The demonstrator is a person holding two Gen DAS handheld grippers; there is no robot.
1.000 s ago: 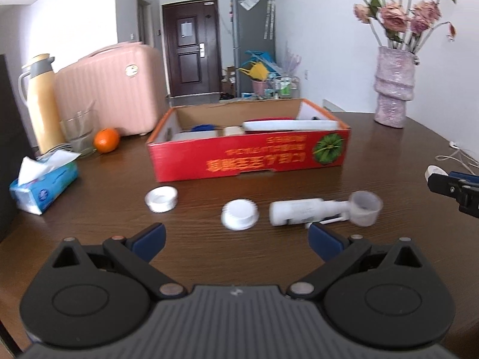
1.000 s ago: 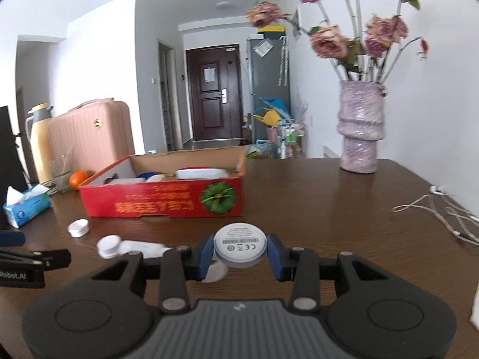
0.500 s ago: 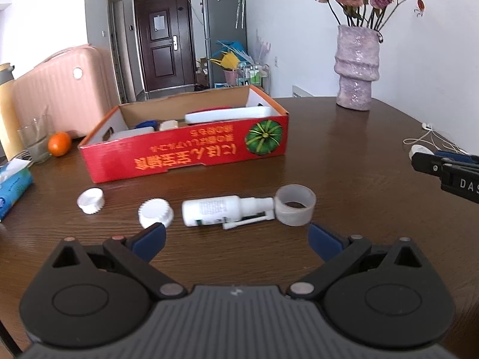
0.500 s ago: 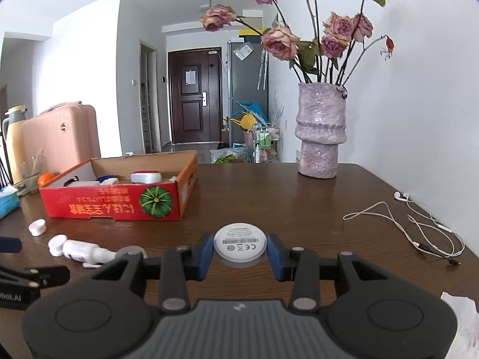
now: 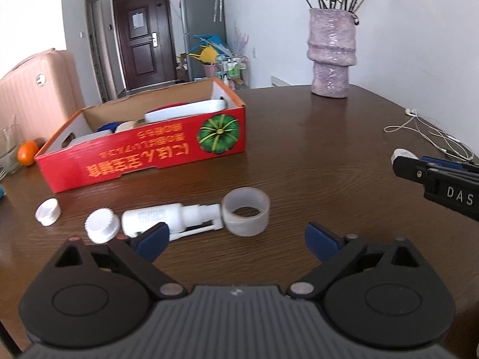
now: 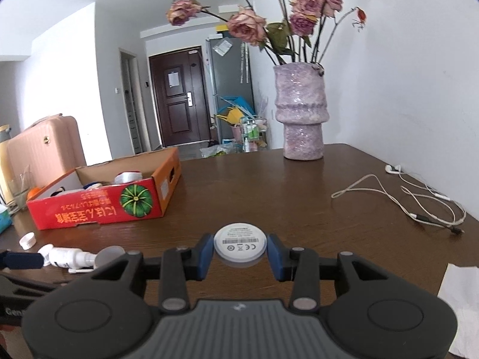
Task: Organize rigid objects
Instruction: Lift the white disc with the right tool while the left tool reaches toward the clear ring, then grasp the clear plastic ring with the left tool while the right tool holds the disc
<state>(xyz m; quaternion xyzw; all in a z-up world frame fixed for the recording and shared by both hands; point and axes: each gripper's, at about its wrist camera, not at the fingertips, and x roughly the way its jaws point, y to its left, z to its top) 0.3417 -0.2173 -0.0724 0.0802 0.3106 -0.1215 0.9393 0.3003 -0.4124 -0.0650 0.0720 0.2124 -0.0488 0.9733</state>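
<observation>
Far left on the counter we've got an orange next to a glass, then the red cardboard box with a pumpkin printed on its front and a few white and blue items already lying inside. In front of the box sit a small white cap, a ribbed white cap, and a white spray bottle on its side, its nozzle end touching a translucent ring-shaped cap.

Our left hand-held gripper hangs just above the counter near that bottle, fingers spread wide apart with nothing between them; the left blue pad overlaps the bottle's base in the view, can't tell if it's touching.

Further right, our right hand-held gripper is clamped on a round white disc with a printed label facing up, held above the counter. Beyond it stands a purple vase of dried roses, and white earphones lie tangled at the far right.
</observation>
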